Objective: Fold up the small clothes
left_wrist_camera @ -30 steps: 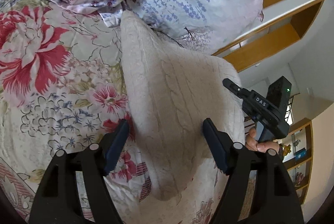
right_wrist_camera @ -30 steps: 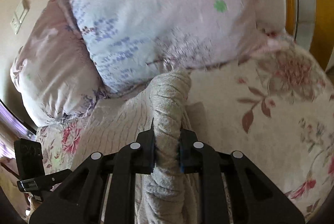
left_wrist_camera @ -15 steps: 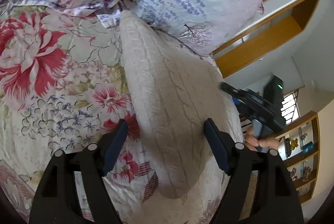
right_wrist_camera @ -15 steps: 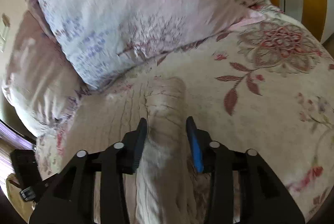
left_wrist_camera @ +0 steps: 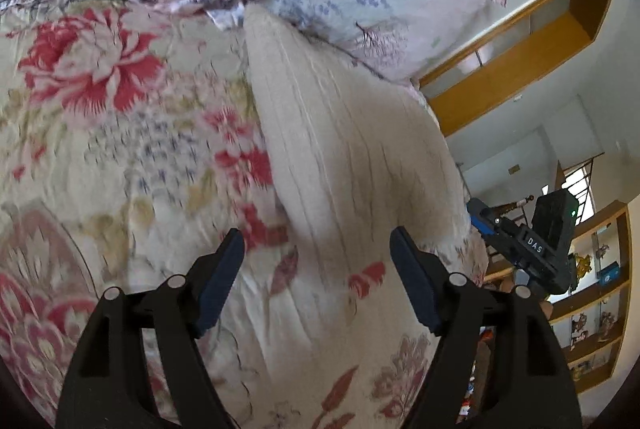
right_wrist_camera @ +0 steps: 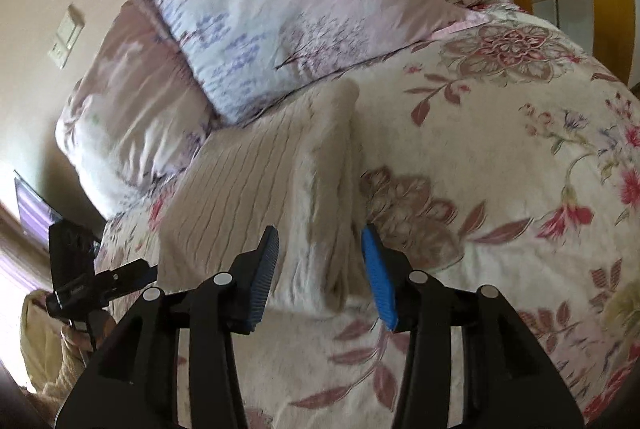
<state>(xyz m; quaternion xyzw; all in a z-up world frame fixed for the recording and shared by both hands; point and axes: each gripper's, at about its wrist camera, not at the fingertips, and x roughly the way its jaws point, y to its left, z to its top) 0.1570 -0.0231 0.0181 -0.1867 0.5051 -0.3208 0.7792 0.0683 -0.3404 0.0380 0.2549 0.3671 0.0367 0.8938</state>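
The left gripper (left_wrist_camera: 316, 269) has a matte black plastic frame with open triangular cut-outs, round silver pivot pins and dark navy ribbed pads. The right gripper (right_wrist_camera: 320, 261) has the same black frame and silver pins, but its pads are bright blue with fine ridges. Seen from the side, each tool carries a boxy black block on top; the right one shows white letters DAS and a small green light. A cream knitted sleeve (right_wrist_camera: 44, 349) covers the arm behind the left tool
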